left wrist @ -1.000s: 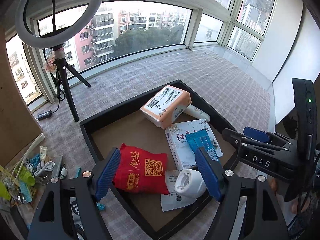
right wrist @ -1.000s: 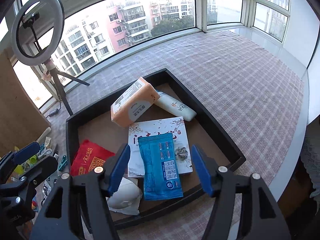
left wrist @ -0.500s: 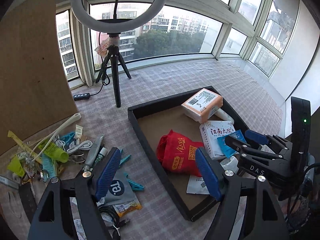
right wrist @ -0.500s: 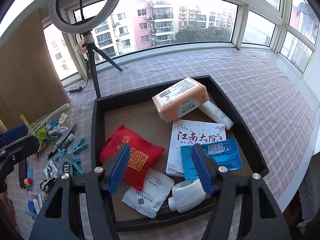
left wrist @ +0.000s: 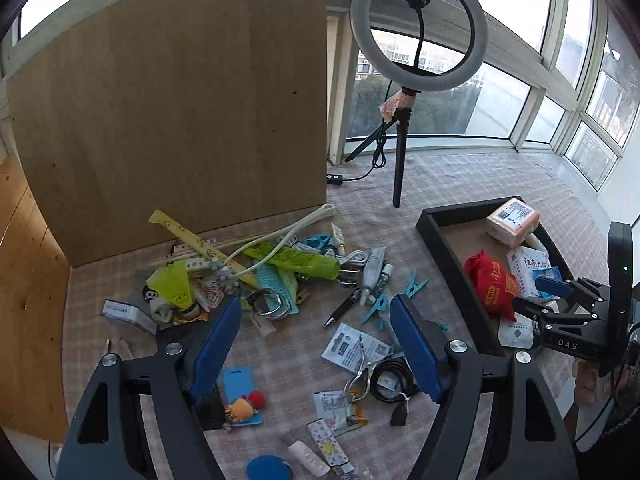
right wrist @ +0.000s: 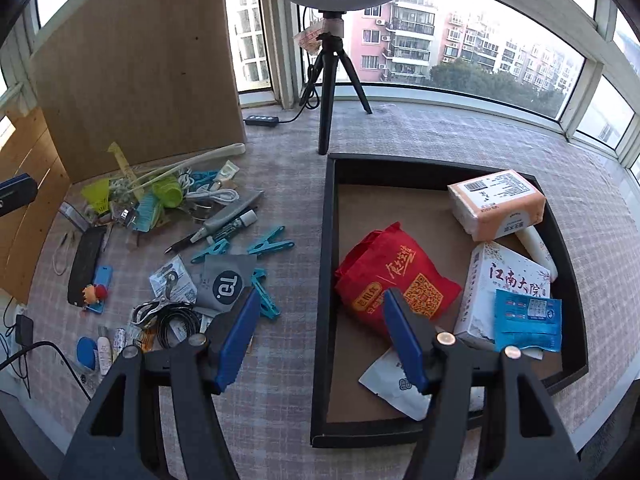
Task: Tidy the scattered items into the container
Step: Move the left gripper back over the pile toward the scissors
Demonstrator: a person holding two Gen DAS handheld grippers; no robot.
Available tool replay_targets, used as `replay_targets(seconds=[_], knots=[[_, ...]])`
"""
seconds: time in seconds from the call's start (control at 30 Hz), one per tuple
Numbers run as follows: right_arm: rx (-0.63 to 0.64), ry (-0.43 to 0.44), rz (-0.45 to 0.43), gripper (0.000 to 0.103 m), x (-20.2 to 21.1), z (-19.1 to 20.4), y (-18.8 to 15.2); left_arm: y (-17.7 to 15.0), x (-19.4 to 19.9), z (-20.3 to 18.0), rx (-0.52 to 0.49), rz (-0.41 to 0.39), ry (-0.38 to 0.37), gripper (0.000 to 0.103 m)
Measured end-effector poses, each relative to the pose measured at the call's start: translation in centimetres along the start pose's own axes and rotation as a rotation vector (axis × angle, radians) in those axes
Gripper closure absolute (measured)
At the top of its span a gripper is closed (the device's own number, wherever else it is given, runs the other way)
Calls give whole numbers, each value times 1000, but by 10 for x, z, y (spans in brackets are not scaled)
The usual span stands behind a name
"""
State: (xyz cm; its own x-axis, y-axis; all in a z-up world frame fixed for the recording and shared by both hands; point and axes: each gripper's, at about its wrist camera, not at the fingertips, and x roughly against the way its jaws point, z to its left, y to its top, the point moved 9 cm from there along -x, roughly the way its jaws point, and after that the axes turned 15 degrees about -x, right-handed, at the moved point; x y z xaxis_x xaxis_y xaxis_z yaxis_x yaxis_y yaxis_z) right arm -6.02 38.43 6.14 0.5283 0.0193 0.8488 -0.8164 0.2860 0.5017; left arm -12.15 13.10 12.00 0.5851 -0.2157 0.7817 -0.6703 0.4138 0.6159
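Loose small items lie in a heap on the checked cloth: teal clothes pegs (right wrist: 272, 246), a grey sachet (right wrist: 226, 280), a coiled black cable (left wrist: 390, 376), a pen (left wrist: 340, 313), a green tube (left wrist: 292, 258). My left gripper (left wrist: 316, 312) hangs open and empty above this heap. To the right, the black tray (right wrist: 326, 240) holds a red pouch (right wrist: 394, 280), an orange-white tissue pack (right wrist: 496, 204), a white box (right wrist: 504, 284) and a blue wipes packet (right wrist: 528, 320). My right gripper (right wrist: 320, 300) is open and empty, straddling the tray's left wall from above.
A ring light on a black tripod (left wrist: 400, 168) stands behind the heap, its cable running to a power strip (right wrist: 262, 121). A tall wooden board (left wrist: 172, 100) walls off the back left. Windows ring the far side. A hand (left wrist: 586, 380) holds the right gripper.
Both grippers have swung left, away from above the tray's contents. The left one is now over the loose heap, the right one over the tray's left wall. Neither jaw gap changed.
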Motion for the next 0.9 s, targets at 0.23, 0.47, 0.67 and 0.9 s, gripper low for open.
replay_targets(seconds=[0.23,0.47,0.67,0.9], knots=[[73,97,117,40,-22,53,-36,-44,-9,40,69,53,-9,32],[106,77,250,43,-57,76,-73,-75,-52,-5,21,151,-129,41],[-13,106,404,58,-84,73,-93,-83,-89,-52,-67,231,-227,44],[-19,66,431,58,-98,76,-95,-87,-118,-76,-147,298,-247,52]])
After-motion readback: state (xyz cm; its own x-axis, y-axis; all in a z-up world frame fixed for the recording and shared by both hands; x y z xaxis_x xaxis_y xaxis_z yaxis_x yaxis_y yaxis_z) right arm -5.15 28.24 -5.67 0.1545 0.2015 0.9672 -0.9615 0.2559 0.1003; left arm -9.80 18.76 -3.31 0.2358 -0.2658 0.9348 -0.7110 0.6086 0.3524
